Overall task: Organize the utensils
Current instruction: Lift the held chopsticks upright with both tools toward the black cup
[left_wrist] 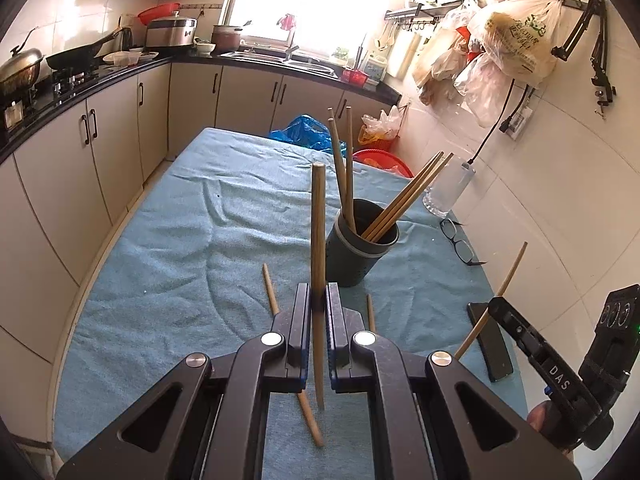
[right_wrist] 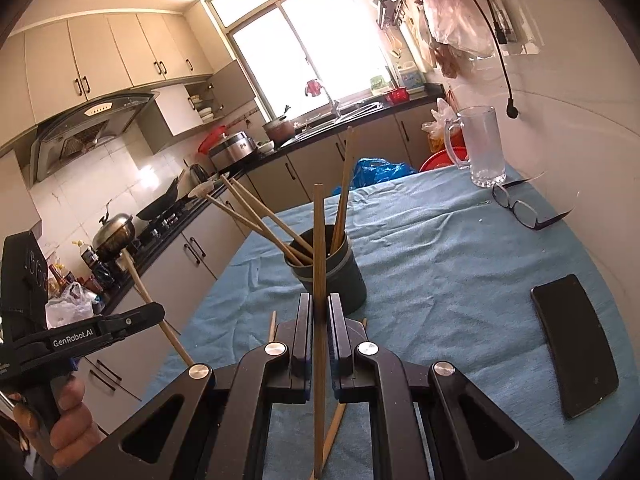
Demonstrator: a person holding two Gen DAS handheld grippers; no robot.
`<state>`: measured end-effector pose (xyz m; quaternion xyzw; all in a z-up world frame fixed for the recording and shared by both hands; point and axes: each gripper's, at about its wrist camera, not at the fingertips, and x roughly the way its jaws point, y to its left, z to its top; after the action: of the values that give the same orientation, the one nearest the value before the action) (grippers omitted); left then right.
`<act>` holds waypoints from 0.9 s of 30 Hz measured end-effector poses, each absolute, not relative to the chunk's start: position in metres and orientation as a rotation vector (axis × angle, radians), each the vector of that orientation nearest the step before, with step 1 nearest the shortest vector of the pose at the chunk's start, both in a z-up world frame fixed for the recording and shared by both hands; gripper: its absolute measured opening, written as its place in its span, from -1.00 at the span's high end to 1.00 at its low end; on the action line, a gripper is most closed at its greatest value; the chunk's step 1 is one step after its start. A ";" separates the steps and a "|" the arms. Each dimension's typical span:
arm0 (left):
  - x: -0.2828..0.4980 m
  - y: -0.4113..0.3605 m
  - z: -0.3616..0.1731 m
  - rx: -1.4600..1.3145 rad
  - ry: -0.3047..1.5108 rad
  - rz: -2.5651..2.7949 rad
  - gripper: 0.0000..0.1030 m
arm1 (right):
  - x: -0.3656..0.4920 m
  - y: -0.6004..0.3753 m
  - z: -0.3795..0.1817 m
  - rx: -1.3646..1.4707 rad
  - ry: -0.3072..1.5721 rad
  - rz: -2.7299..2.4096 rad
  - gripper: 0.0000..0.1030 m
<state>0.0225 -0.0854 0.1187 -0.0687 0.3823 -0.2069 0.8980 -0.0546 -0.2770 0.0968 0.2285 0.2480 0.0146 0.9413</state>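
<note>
A dark cup [left_wrist: 360, 254] stands on the blue cloth and holds several wooden chopsticks [left_wrist: 404, 200]; it also shows in the right wrist view [right_wrist: 334, 276]. My left gripper [left_wrist: 319, 308] is shut on one upright chopstick [left_wrist: 318, 232], just in front of the cup. My right gripper [right_wrist: 319, 312] is shut on another upright chopstick [right_wrist: 319, 248], also just in front of the cup. Each gripper shows in the other's view, the right gripper [left_wrist: 496, 304] and the left gripper [right_wrist: 156, 310], each with its chopstick. Loose chopsticks [left_wrist: 271, 290] lie on the cloth under the grippers.
The table is covered by a blue cloth [left_wrist: 180, 240]. A black phone [right_wrist: 576, 344], glasses [right_wrist: 520, 206] and a glass mug [right_wrist: 480, 144] sit along the right side by the tiled wall. Kitchen counters run to the left and behind.
</note>
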 end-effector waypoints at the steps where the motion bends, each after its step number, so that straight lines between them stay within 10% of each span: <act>1: 0.022 -0.085 0.120 -0.142 0.790 -0.427 0.88 | -0.055 -0.278 0.098 0.469 0.502 0.030 0.86; 27: 0.021 -0.090 0.132 -0.136 0.776 -0.446 0.88 | -0.065 -0.285 0.119 0.481 0.453 0.000 0.86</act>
<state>0.0210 -0.0898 0.1316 -0.0659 0.3750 -0.2156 0.8992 -0.0645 -0.2851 0.1191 0.2361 0.2224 -0.0001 0.9459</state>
